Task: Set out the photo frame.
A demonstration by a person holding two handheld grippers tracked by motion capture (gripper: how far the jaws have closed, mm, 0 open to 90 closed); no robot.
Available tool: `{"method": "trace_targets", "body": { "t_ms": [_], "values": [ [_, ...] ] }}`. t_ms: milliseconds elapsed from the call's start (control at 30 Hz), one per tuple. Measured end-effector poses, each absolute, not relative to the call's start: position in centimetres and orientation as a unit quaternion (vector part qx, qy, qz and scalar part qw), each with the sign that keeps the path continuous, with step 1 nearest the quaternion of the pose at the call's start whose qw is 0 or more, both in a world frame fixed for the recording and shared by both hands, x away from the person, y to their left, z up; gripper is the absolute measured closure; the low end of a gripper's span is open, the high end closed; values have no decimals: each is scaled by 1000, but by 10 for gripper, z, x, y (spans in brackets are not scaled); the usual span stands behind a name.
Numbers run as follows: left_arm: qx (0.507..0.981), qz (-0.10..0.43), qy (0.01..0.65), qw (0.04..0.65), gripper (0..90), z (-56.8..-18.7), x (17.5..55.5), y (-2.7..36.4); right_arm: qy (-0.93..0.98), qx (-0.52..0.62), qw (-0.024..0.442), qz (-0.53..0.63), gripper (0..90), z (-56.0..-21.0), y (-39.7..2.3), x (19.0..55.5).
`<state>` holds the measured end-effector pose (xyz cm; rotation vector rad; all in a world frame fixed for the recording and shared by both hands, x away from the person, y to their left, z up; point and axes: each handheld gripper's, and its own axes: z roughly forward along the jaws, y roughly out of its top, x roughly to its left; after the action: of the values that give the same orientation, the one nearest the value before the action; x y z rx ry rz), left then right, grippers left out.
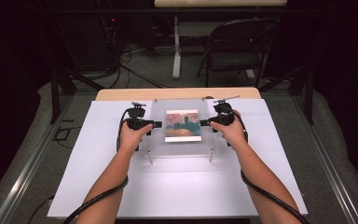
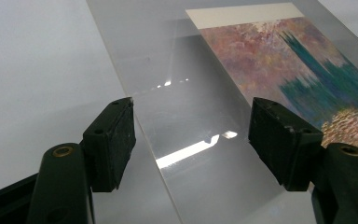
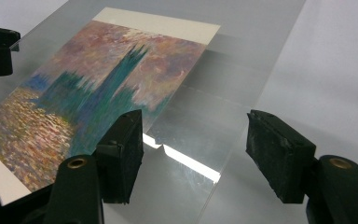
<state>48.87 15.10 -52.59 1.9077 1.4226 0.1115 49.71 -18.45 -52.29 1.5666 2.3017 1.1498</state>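
Observation:
A clear acrylic panel (image 1: 158,140) rests on short metal posts above the white board, and a colourful painted print (image 1: 182,125) lies at its middle. My left gripper (image 1: 157,124) is at the panel's left edge and points inward. In the left gripper view the gripper (image 2: 192,109) is open, one jaw over the white board and the other over the panel (image 2: 186,121), near the print (image 2: 298,65). My right gripper (image 1: 202,122) mirrors it at the right edge. Seen in its own view, it (image 3: 195,119) is open across the panel's edge (image 3: 214,102), beside the print (image 3: 102,88). Nothing is gripped.
The white board (image 1: 98,163) covers a wooden table and reaches well past the panel on all sides. Two metal posts (image 1: 150,157) stand under the panel's near corners. A folding chair (image 1: 237,46) and a table leg (image 1: 176,46) stand beyond the far edge.

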Motion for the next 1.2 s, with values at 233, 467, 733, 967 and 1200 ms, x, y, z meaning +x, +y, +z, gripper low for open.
{"method": "trace_targets", "body": {
  "t_ms": [233,467,733,967,1200],
  "values": [
    [743,36,558,368,315,-527,491,151,760,525,50,380,360,-524,-185,499],
    [732,25,569,373,273,-530,492,150,751,539,32,380,319,-527,-184,502],
    [724,10,576,380,246,-534,498,150,743,548,25,383,296,-530,-184,506],
    [718,-4,578,388,233,-538,503,149,731,556,-2,395,289,-536,-186,512],
    [717,-1,581,386,241,-538,503,149,729,557,0,399,276,-537,-183,514]
  ]
}}
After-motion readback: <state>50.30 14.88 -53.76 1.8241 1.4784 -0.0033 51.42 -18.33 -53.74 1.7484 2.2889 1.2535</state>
